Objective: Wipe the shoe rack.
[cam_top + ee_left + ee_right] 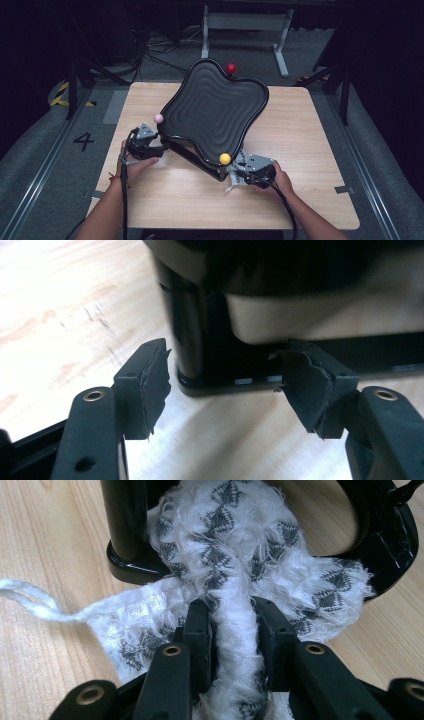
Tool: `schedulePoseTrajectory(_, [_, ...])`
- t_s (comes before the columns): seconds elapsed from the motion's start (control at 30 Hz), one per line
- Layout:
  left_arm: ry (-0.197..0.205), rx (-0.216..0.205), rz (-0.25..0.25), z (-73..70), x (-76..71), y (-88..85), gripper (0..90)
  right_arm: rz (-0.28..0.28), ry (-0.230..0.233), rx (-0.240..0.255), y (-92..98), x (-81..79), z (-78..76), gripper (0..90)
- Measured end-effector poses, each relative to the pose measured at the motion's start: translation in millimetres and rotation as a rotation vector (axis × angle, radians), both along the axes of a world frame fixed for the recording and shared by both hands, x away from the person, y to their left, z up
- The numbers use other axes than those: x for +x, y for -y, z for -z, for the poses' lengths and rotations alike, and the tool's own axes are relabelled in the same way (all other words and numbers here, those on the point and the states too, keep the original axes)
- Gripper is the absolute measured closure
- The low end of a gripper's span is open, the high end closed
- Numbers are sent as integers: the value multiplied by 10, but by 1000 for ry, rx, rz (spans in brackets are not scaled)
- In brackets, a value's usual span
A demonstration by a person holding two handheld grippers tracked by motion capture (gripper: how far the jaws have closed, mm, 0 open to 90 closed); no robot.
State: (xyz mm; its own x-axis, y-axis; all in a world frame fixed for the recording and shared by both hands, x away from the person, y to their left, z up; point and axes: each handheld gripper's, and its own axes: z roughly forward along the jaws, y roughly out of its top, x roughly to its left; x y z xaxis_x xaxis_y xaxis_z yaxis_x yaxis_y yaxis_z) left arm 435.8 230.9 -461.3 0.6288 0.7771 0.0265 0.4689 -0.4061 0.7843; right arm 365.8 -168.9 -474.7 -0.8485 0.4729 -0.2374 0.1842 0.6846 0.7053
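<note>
- High view: black tray (212,107) sits tilted on its stand (212,170) at table (310,200) centre; cloth (234,181) lies under its near edge.
- Left gripper view: left gripper (222,385) gapes empty before the stand's base; keep it clear.
- Right gripper view: right gripper (232,630) pinches a cloth fold; wipe slowly, avoid snagging the stand.

High view: your bench (200,200) is evenly lit from above, while the room around it falls to near black. The black tray (212,112) shows soft sheen along its ridges and rim. Short shadows lie under the tray and your hands. The frame is soft and low in detail.

Left claw view: the bench top glares almost white at upper left; the dark stand (200,340) is smeared by blur, the pads (150,385) sharper.

Right claw view: bright and even; the white cloth (240,555) is crisp, and gloss highlights streak the black stand.
</note>
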Motion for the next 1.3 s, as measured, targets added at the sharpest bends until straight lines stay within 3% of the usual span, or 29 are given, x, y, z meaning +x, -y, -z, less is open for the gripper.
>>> schedulePoseTrajectory(0.03, [19, 12, -3, -6, 18, -1, 364, 0, 0, 0, 0, 0, 0, 709])
schedulePoseTrajectory(0.1, [-10, 4, 0, -2, 65, 15, 363, 1, 0, 0, 0, -1, -1, 709])
schedulePoseTrajectory(0.23, [1, -8, -1, -24, 137, 43, 364, -2, 1, -2, 4, -2, -1, 709])
schedulePoseTrajectory(0.33, [35, -20, 6, -32, 149, 67, 412, -5, 2, 0, 13, 1, -4, 709])
schedulePoseTrajectory(0.43, [23, -13, 22, -13, 149, 97, 423, -1, -6, -4, 26, -12, -16, 709])
schedulePoseTrajectory(0.5, [14, -45, 19, -20, 135, 77, 456, -4, -10, -3, 39, -26, -27, 710])
schedulePoseTrajectory(0.57, [15, -41, 31, -25, 126, 57, 517, -9, -16, 3, 47, -58, -42, 710])
schedulePoseTrajectory(0.67, [12, -20, 60, -42, 102, 62, 533, -32, -17, 0, 48, -125, -50, 708])
schedulePoseTrajectory(0.77, [23, -12, 84, -29, 25, 99, 536, -38, -13, -13, 61, -175, -55, 705])
schedulePoseTrajectory(0.93, [18, -14, 128, -40, -81, 131, 529, 17, -17, -22, 148, -102, -48, 704])
schedulePoseTrajectory(1.07, [21, 16, 166, -54, -147, 164, 523, 60, -43, -1, 251, -69, -56, 706])
schedulePoseTrajectory(1.13, [18, 23, 168, -51, -159, 175, 491, 66, -48, 2, 304, -86, -72, 715])
schedulePoseTrajectory(1.3, [16, -7, 149, -25, -120, 198, 431, 62, -21, 37, 405, -197, -185, 749])
